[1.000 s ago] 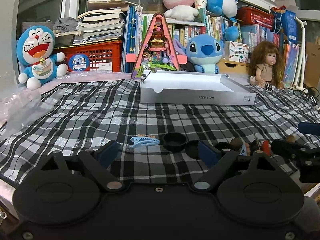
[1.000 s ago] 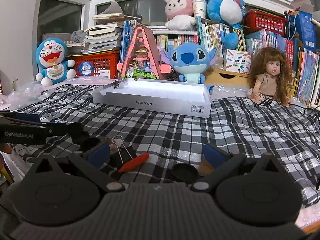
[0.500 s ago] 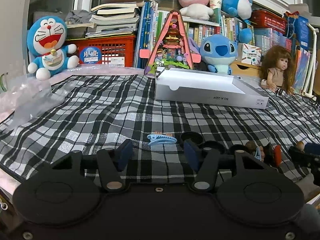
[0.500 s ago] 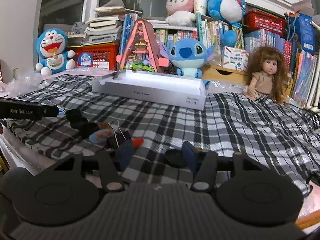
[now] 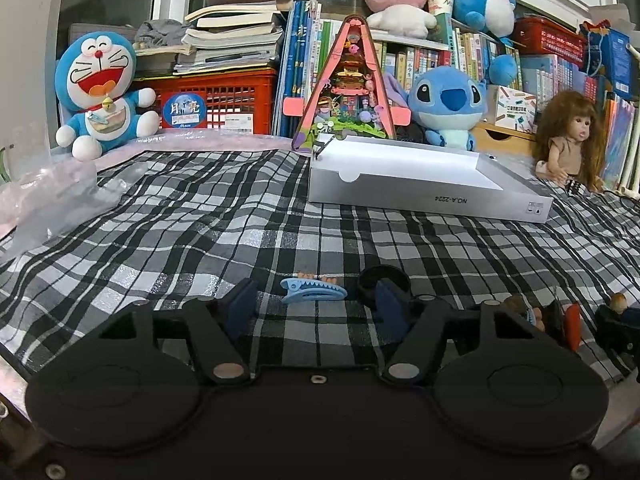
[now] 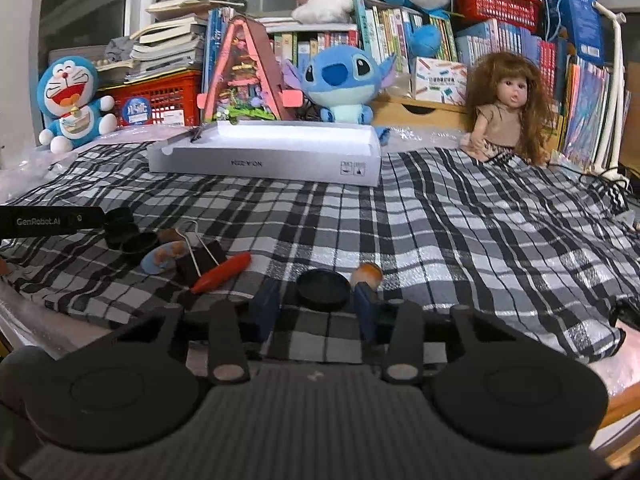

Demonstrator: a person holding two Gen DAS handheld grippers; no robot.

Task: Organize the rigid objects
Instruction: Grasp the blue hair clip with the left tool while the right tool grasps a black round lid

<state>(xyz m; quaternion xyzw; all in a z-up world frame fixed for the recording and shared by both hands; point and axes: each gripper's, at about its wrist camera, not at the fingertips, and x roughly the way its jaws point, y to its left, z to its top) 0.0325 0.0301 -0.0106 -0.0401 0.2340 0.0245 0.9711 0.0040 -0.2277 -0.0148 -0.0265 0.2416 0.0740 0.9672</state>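
A light-blue hair clip [image 5: 313, 291] lies on the checked cloth just ahead of my left gripper [image 5: 316, 306], in line with the gap between its tips. Its jaws are opening and the pads [image 5: 244, 304] do not touch the clip. A black cap [image 5: 380, 280] sits by the right tip. My right gripper [image 6: 316, 310] is closing, with a flat black lid [image 6: 323, 289] lying on the cloth between its tips; I see no pad pressing on it. A small orange-topped piece [image 6: 367, 274] sits beside the right pad [image 6: 366, 308]. The open white box [image 6: 264, 160] stands further back.
Left of the right gripper lie a black binder clip [image 6: 200, 258], a red-orange piece [image 6: 222, 274], a blue oval piece [image 6: 162, 258] and black caps [image 6: 138, 242]. Plush toys, a doll [image 6: 508, 116], books and a red crate [image 5: 220, 96] line the back. Crumpled plastic [image 5: 52, 196] lies far left.
Both grippers narrowed from wide open; the left one has since widened a little. The left gripper shifted so the hair clip sits centred between its tips. The black lid now lies between the right tips.
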